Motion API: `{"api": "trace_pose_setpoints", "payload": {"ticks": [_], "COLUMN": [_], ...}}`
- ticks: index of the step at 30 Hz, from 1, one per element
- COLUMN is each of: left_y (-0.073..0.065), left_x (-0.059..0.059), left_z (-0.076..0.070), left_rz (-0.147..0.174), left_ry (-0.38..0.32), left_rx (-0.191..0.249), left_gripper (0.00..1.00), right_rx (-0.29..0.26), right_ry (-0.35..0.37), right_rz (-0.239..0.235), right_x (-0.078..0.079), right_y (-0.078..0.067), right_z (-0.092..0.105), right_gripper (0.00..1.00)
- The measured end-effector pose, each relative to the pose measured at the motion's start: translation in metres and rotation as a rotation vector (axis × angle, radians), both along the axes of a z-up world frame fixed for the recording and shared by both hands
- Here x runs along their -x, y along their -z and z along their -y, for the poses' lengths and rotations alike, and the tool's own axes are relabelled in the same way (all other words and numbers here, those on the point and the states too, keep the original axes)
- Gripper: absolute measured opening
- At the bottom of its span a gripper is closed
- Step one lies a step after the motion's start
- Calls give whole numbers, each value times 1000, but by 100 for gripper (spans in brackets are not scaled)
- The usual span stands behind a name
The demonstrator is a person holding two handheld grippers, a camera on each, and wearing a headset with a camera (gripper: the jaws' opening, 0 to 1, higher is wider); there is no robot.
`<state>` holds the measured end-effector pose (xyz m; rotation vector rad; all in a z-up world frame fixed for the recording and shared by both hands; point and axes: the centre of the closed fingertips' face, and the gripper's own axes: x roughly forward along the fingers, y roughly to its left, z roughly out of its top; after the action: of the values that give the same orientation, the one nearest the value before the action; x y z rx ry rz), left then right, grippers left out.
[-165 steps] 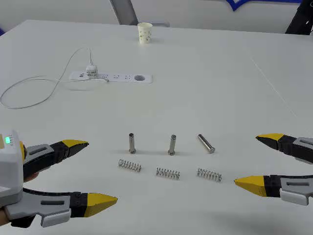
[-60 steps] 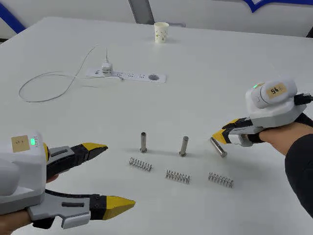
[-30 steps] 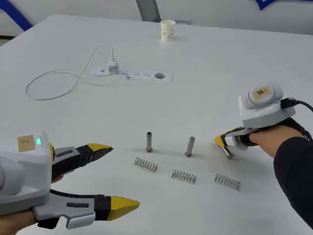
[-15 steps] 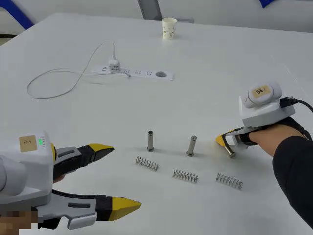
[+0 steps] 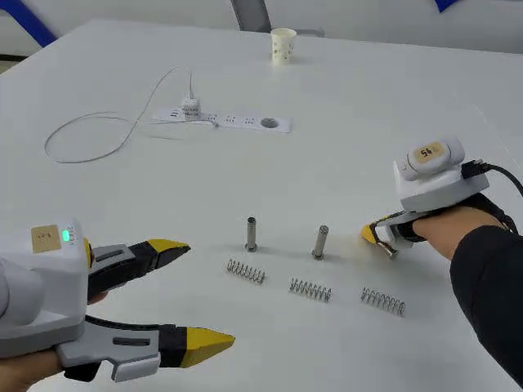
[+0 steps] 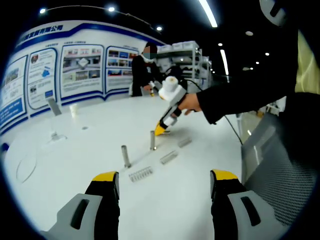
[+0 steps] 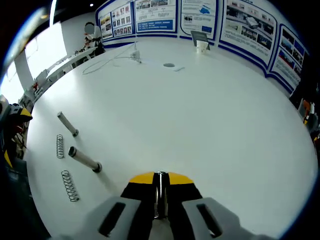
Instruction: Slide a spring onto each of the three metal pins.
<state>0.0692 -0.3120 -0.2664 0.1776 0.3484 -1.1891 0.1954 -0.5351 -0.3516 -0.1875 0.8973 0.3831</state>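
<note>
Two metal pins stand upright on the white table (image 5: 343,147), the left pin (image 5: 251,233) and the middle pin (image 5: 319,242). The third pin (image 5: 391,249) is clamped in my right gripper (image 5: 373,235), low over the table; in the right gripper view it shows as a thin metal line (image 7: 160,195) between the shut yellow tips. Three springs lie in a row in front: left spring (image 5: 245,271), middle spring (image 5: 310,289), right spring (image 5: 383,301). My left gripper (image 5: 189,292) hovers at the near left, open and holding nothing, well short of the left spring (image 6: 141,173).
A white power strip (image 5: 237,122) with a plugged-in cable (image 5: 90,131) lies at the back left. A paper cup (image 5: 283,45) stands near the table's far edge. A person (image 6: 145,70) stands in the background of the left gripper view.
My right gripper came in from the near right, where it was open, to the lying pin and shut on it. The left gripper stayed open in place. The head camera shifted.
</note>
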Motion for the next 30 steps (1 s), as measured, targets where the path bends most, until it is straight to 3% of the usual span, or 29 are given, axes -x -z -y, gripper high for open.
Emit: {"api": "trace_pose_setpoints", "payload": {"ticks": [10, 30], "left_y": [-2, -11], "left_x": [-1, 3], "left_z": [2, 4], "left_rz": [4, 26], "left_ry": [5, 14], "left_rx": [2, 9], "left_gripper": [75, 74], "right_rx": [-19, -40], "right_ry": [26, 14], "right_rz": [-7, 95], "right_x": [1, 27], "right_y": [-1, -43], "right_z": [1, -3], "right_gripper": [8, 9]}}
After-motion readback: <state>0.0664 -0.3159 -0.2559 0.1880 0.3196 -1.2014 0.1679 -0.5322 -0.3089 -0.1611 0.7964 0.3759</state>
